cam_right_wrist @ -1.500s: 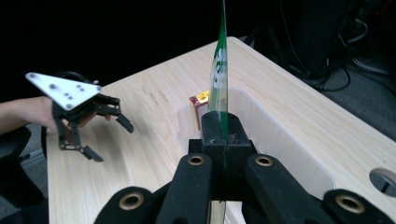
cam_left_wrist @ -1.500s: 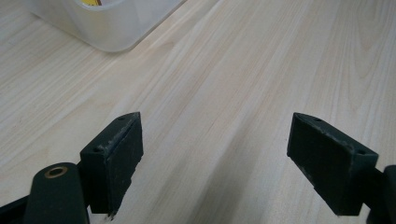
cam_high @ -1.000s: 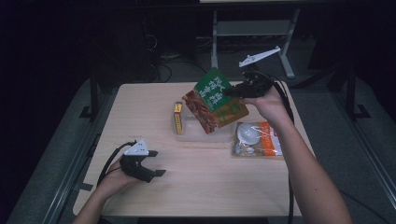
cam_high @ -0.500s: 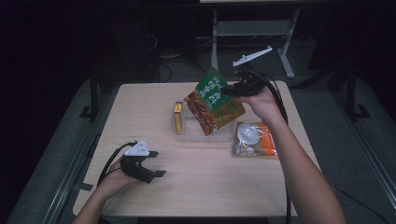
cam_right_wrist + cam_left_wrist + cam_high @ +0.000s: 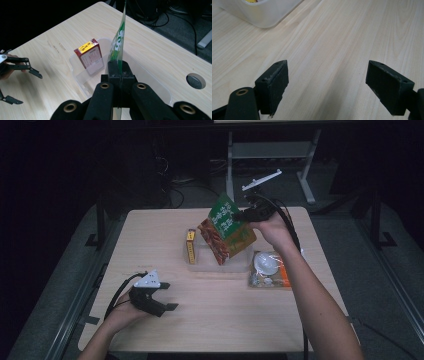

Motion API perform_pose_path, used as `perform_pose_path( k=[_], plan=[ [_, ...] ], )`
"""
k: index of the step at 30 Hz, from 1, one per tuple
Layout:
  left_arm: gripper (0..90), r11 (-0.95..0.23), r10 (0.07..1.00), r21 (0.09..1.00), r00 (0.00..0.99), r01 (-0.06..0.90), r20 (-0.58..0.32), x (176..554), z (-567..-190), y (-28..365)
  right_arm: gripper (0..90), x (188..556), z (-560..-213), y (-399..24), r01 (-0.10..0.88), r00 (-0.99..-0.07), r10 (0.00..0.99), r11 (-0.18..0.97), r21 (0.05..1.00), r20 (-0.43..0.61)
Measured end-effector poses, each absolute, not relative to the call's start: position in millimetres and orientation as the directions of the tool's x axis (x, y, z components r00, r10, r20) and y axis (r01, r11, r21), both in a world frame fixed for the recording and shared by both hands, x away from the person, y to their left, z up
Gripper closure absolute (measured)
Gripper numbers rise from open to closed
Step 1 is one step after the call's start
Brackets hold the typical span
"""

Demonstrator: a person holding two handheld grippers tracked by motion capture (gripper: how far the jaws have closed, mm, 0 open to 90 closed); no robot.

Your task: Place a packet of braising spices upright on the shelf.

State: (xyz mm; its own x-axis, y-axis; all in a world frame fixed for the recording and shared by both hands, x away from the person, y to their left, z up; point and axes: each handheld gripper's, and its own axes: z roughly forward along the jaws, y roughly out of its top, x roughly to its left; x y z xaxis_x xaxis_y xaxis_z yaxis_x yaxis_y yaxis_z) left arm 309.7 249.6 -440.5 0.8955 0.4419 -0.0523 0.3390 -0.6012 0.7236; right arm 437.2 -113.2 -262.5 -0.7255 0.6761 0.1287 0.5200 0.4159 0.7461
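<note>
"Pale wood tabletop point(image 5: 210, 320), dark room behind it — what is happening at this desk?"

"A person is working two handheld grippers. The right gripper point(image 5: 117, 72) is pinching a green-and-brown snack pouch point(image 5: 227, 227) by one upper corner, jaws fully closed on the film, and is holding it in the air over the clear plastic bin point(image 5: 220, 265) at mid-table."

"And the other hand?"

"The left gripper point(image 5: 167, 297) is waiting near the front left edge, jaws standing wide apart with nothing between them."

"Which step does this look like?"

"Judging by the frame, the pouch is being carried to the bin — not yet lowered in. A red-and-yellow box point(image 5: 90, 56) is already standing upright at the bin's left end; a wrapped packet with a white lid point(image 5: 270, 270) is lying just right of it."

"How is the pouch sitting?"

"It is hanging tilted, long axis running diagonally, gripped corner high toward the right hand, lower edge dipping toward the bin. From the right gripper view it is showing edge-on."

"What does the next move call for?"

"Probably lowering it beside the box, then releasing."
</note>
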Motion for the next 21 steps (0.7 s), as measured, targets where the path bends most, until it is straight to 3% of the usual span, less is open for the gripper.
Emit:
perform_pose_path(
  k=[21],
  plan=[
    [18.1, -0.607, 0.433, 0.718, 0.9, 0.339, -0.059, 308, -442, 248, 90.0, 452, -260, -86, 0.55, -0.712, 0.696, 0.473, 0.688, 0.091]
  ],
)
